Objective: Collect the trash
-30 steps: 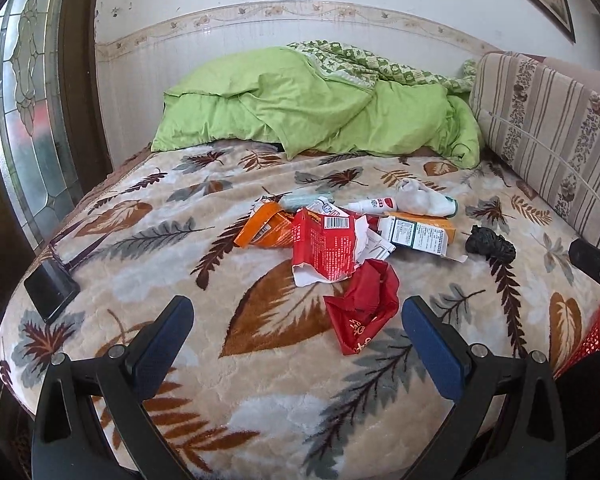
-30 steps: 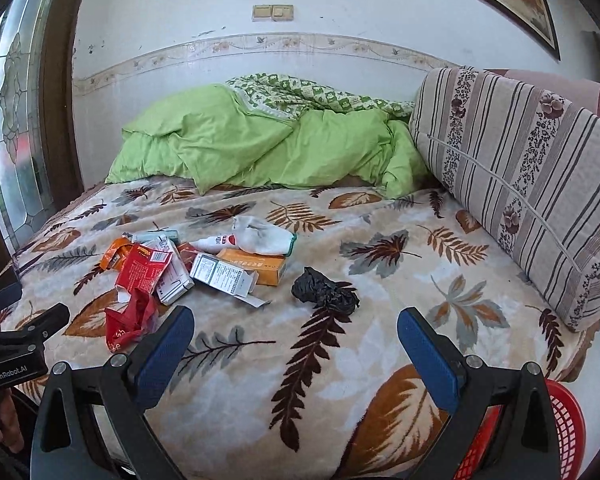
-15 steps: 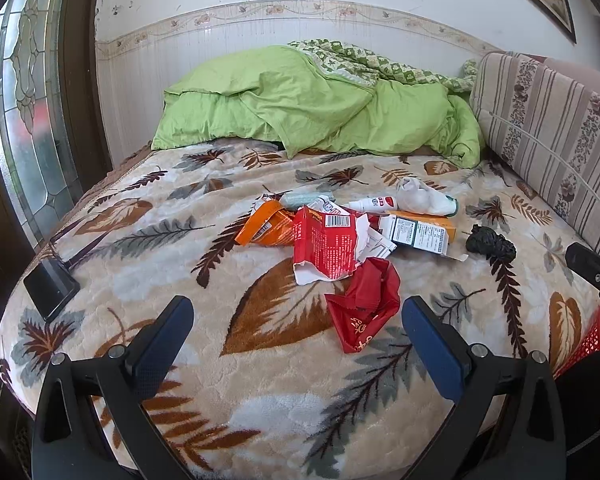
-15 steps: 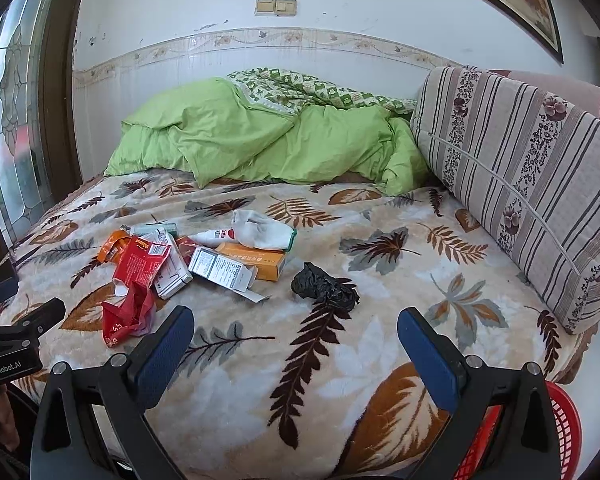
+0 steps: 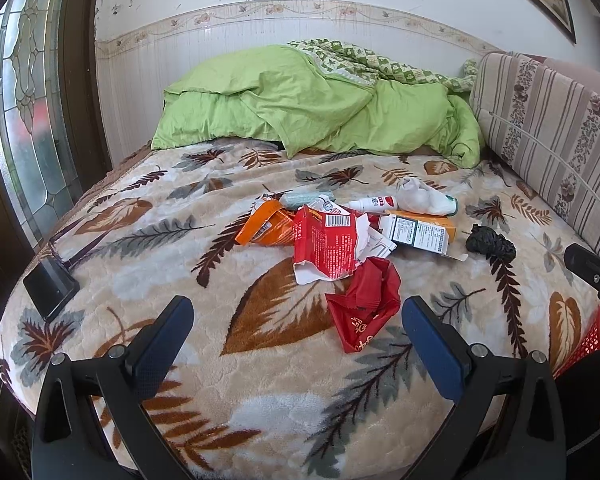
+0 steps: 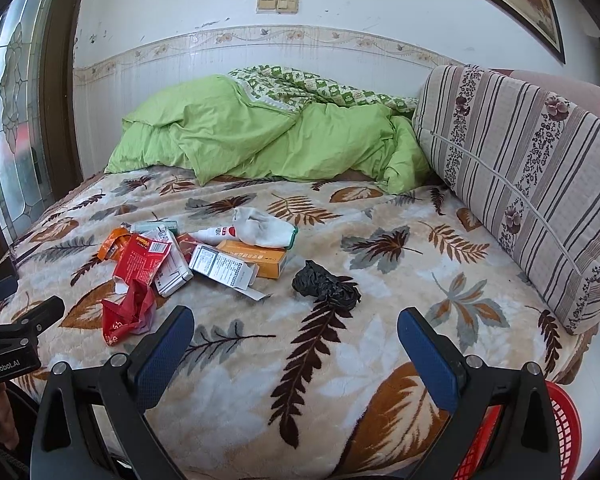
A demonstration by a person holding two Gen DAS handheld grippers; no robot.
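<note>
Trash lies in a heap on the leaf-patterned bed (image 5: pixel 148 264): a crumpled red wrapper (image 5: pixel 366 304) (image 6: pixel 128 312), a torn red packet (image 5: pixel 324 248) (image 6: pixel 140 260), an orange packet (image 5: pixel 266 228), an orange-and-white box (image 5: pixel 420 230) (image 6: pixel 240 264), a white tube (image 5: pixel 374 203), a white sock (image 5: pixel 420 198) (image 6: pixel 262 226) and a black crumpled bag (image 5: pixel 490 242) (image 6: pixel 326 286). My left gripper (image 5: pixel 296 328) is open and empty, just short of the red wrapper. My right gripper (image 6: pixel 294 334) is open and empty, just short of the black bag.
A green duvet (image 5: pixel 308 108) is piled at the back of the bed. A striped cushion (image 6: pixel 520 168) lines the right side. A red basket (image 6: pixel 556 432) stands at the bed's near right corner. A black phone (image 5: pixel 50 286) lies at the left edge.
The right wrist view has risen and shifted slightly, so the trash sits a little lower in it. The left gripper is nearly still. Both grippers stay open.
</note>
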